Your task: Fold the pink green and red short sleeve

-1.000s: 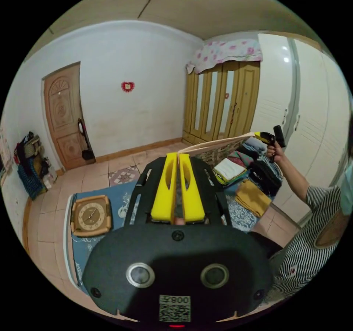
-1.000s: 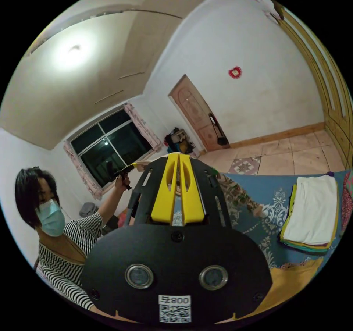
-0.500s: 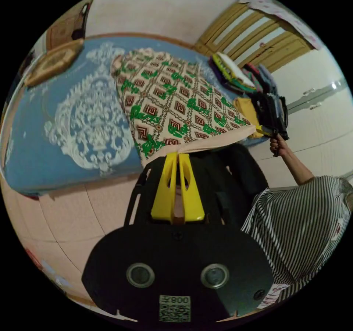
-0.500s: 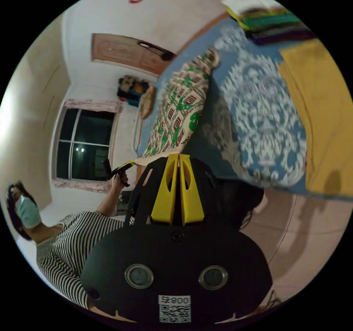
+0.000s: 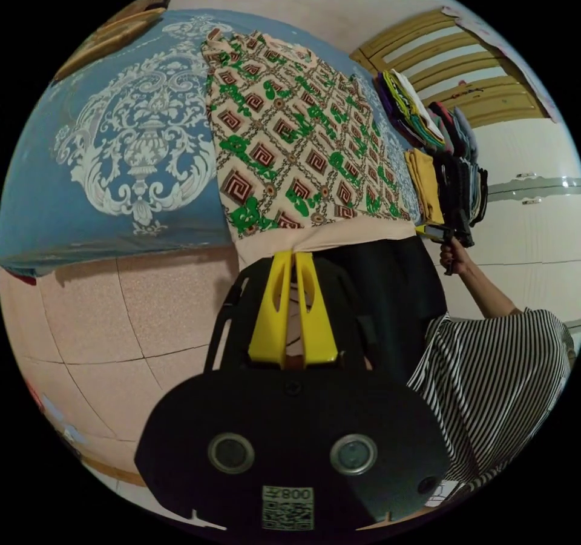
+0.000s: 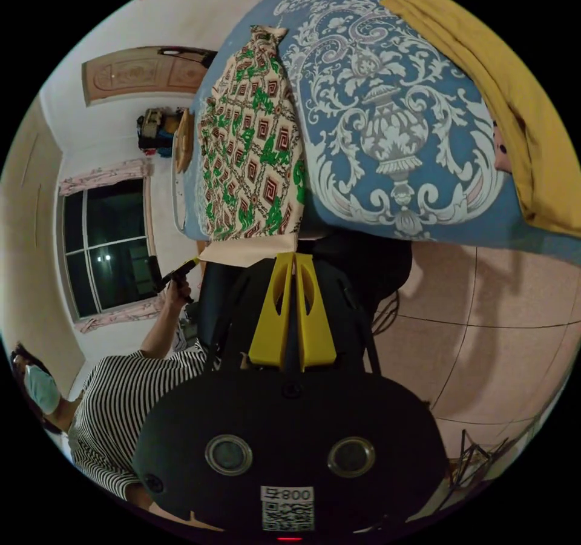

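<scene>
On the blue bedspread (image 5: 91, 206) lies the shirt (image 5: 284, 139), spread flat with its patterned side up: green and red motifs on a pink ground. Its plain pink hem (image 5: 327, 239) hangs just past the bed's near edge.

Left gripper (image 5: 293, 254): yellow jaws pressed together, pinching the hem at one corner. In the right gripper view the same gripper (image 6: 192, 263) appears off to the left, held in the person's hand (image 6: 175, 287), at the far end of the hem.

Right gripper (image 6: 293, 255): yellow jaws pressed together, pinching the hem (image 6: 248, 253) at the other corner. In the left gripper view it (image 5: 431, 231) sits at the hem's right end, gripped by a hand (image 5: 452, 258).

The hem is stretched roughly straight between both grippers.

Beside the shirt (image 6: 254, 145) on the bedspread (image 6: 393, 115): a yellow cloth (image 6: 520, 103), and a stack of folded clothes (image 5: 414, 115) nearer the wardrobe (image 5: 460, 66). Tiled floor (image 5: 139, 327) lies below the bed edge. The person wears a striped top (image 5: 496, 381).
</scene>
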`<act>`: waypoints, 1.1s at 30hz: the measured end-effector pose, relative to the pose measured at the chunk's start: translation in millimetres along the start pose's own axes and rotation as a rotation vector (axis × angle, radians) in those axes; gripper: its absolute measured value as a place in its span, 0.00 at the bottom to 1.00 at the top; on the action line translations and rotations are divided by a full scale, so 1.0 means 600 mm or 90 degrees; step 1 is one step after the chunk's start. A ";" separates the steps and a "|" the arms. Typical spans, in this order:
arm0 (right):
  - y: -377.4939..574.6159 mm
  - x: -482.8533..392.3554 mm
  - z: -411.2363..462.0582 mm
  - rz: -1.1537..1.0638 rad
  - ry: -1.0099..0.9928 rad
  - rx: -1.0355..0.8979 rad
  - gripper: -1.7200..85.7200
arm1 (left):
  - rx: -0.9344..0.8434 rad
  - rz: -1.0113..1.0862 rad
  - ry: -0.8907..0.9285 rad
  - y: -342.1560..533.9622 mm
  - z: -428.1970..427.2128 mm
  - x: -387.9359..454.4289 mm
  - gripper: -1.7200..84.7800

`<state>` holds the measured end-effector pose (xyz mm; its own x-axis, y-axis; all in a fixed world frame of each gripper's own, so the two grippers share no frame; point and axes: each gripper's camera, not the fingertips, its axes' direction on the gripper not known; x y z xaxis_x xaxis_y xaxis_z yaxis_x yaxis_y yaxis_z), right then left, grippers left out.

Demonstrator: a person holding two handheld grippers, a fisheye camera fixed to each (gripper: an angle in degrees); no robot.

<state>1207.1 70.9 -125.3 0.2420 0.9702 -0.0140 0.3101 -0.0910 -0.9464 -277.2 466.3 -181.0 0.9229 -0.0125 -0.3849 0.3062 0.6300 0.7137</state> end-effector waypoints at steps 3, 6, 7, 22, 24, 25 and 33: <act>-0.016 0.020 0.015 0.022 -0.046 0.026 0.02 | 0.002 -0.047 0.022 -0.011 0.000 -0.057 0.04; -0.031 0.038 0.024 0.042 -0.096 0.044 0.02 | 0.029 -0.094 0.058 -0.018 -0.015 -0.114 0.04; -0.036 0.042 0.027 0.048 -0.112 0.056 0.02 | 0.046 -0.110 0.072 -0.021 -0.026 -0.136 0.04; -0.247 -0.085 0.020 -0.066 -0.022 0.194 0.04 | 0.183 -0.088 0.061 -0.296 -0.157 -0.298 0.10; -0.304 -0.119 0.026 -0.091 0.030 0.192 0.05 | 0.187 -0.090 0.033 -0.353 -0.166 -0.312 0.11; -0.343 -0.142 0.031 -0.104 0.069 0.193 0.06 | 0.189 -0.091 0.012 -0.389 -0.171 -0.321 0.11; -0.595 -0.274 0.083 -0.184 0.288 0.182 0.10 | 0.193 -0.082 -0.121 -0.598 -0.193 -0.383 0.14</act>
<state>1010.9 -45.0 198.9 0.5708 0.7494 0.3357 0.1769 0.2870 -0.9415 -626.0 333.0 -416.5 0.8907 -0.2382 -0.3872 0.4510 0.3557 0.8186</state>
